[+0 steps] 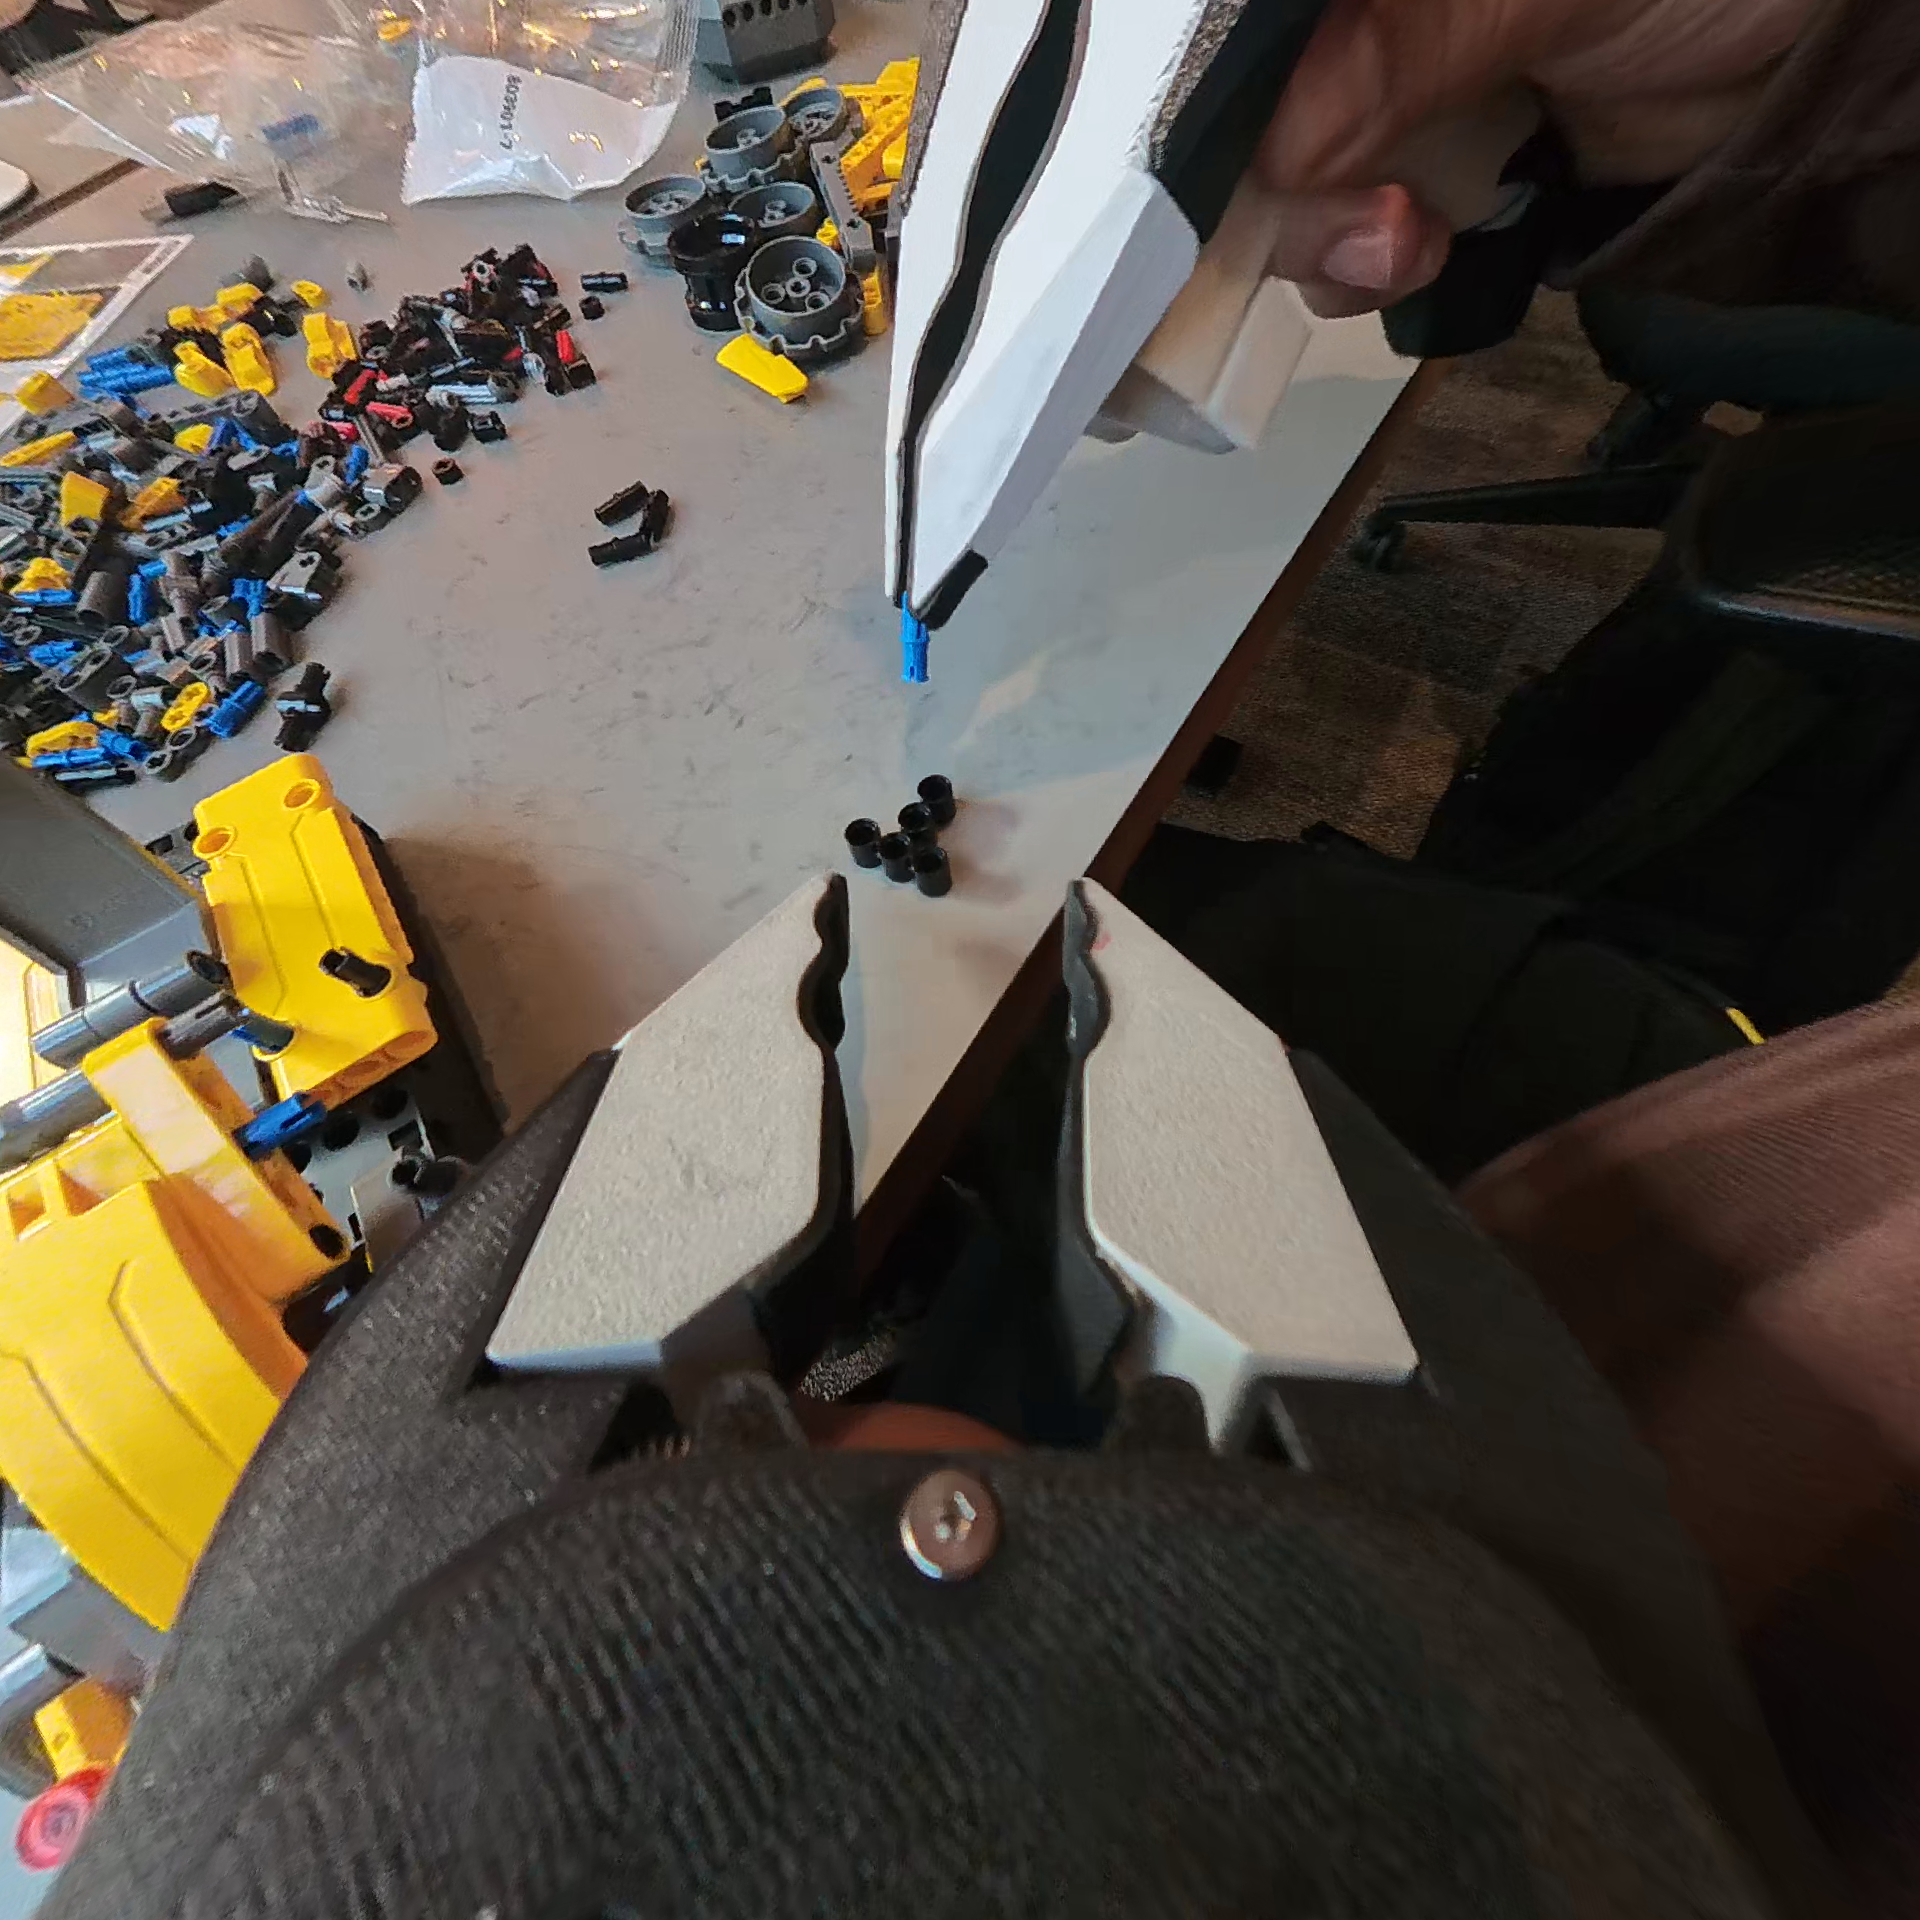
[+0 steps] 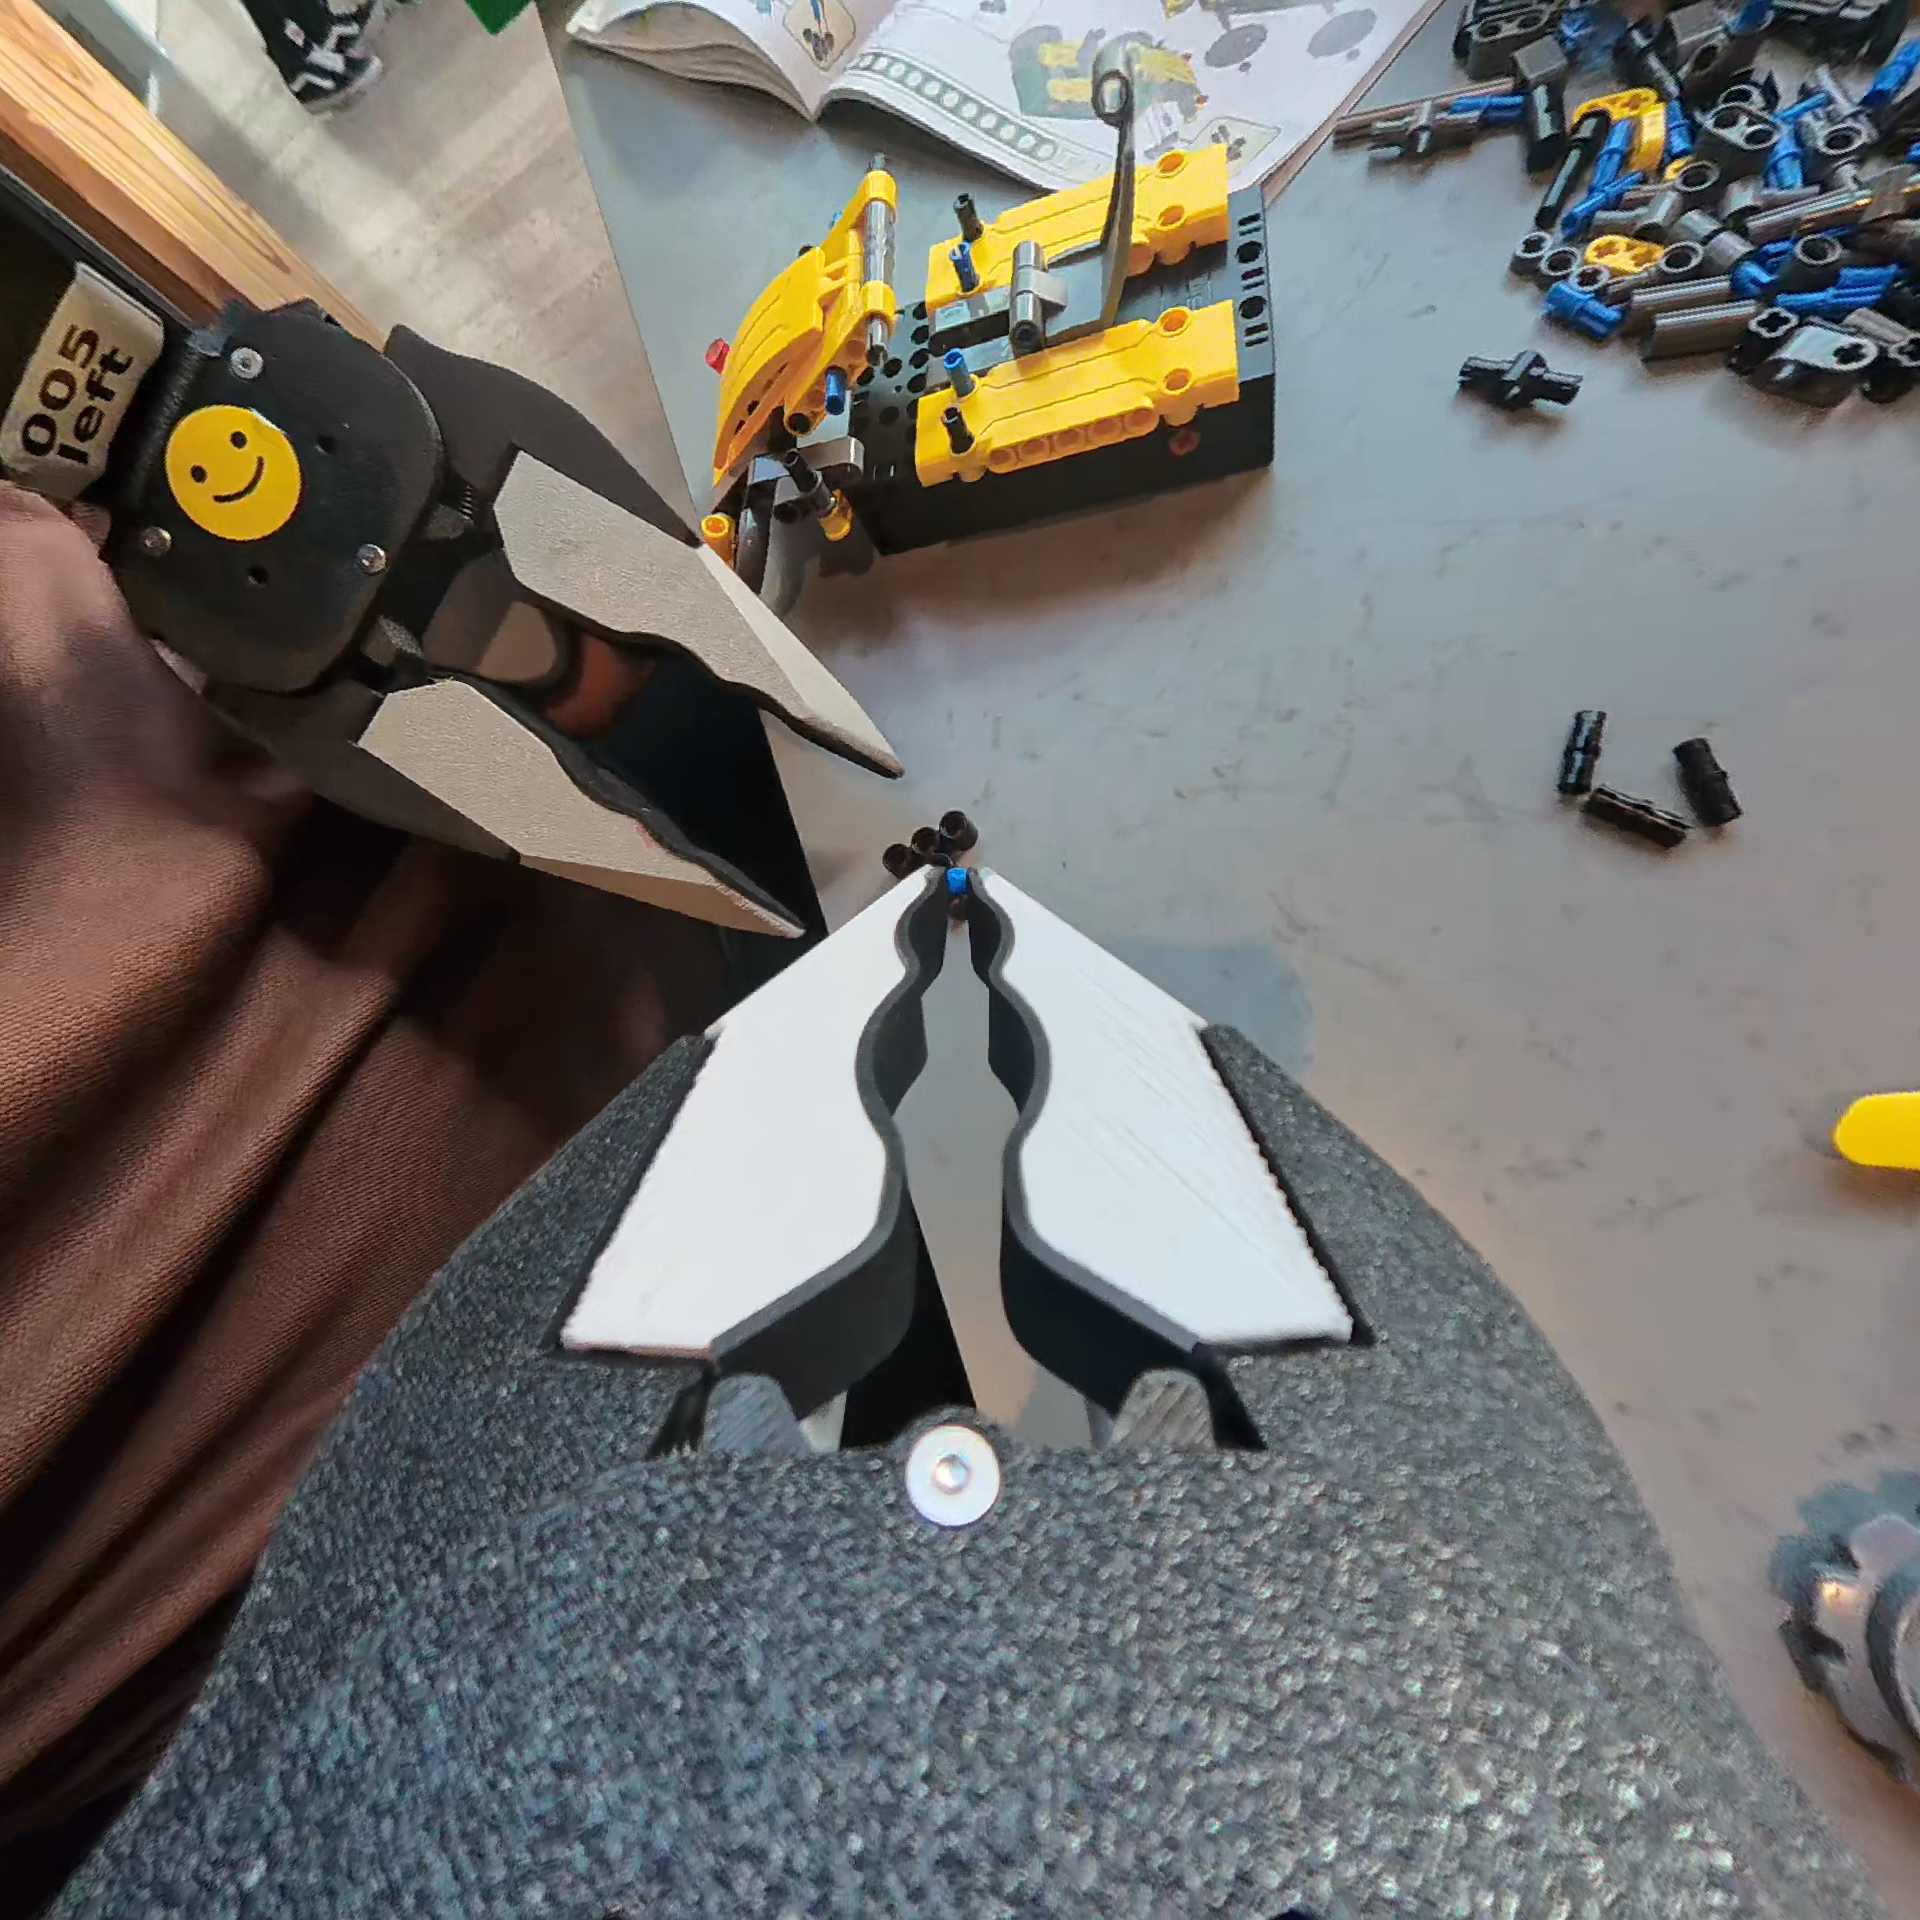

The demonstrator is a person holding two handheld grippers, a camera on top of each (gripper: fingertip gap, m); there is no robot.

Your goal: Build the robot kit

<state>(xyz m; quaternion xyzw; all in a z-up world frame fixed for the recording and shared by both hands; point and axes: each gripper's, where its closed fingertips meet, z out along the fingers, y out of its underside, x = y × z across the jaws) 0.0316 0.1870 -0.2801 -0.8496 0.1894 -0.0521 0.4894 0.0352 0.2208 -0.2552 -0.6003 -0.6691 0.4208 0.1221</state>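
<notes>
My right gripper, with white fingers, is shut on a small blue pin. In the left wrist view it hangs above the table with the blue pin pointing down. A cluster of small black bushes lies on the grey table just below it and also shows in the right wrist view. My left gripper, with grey fingers, is open and empty at the table's near edge, just short of the bushes. It shows in the right wrist view too.
A yellow and black brick assembly stands left of my left gripper. A pile of loose blue, black and yellow parts, grey wheel hubs, plastic bags, three black pins and an open instruction booklet lie around. A chair stands beyond the table edge. The grippers' ends are close to 5 cm from one another.
</notes>
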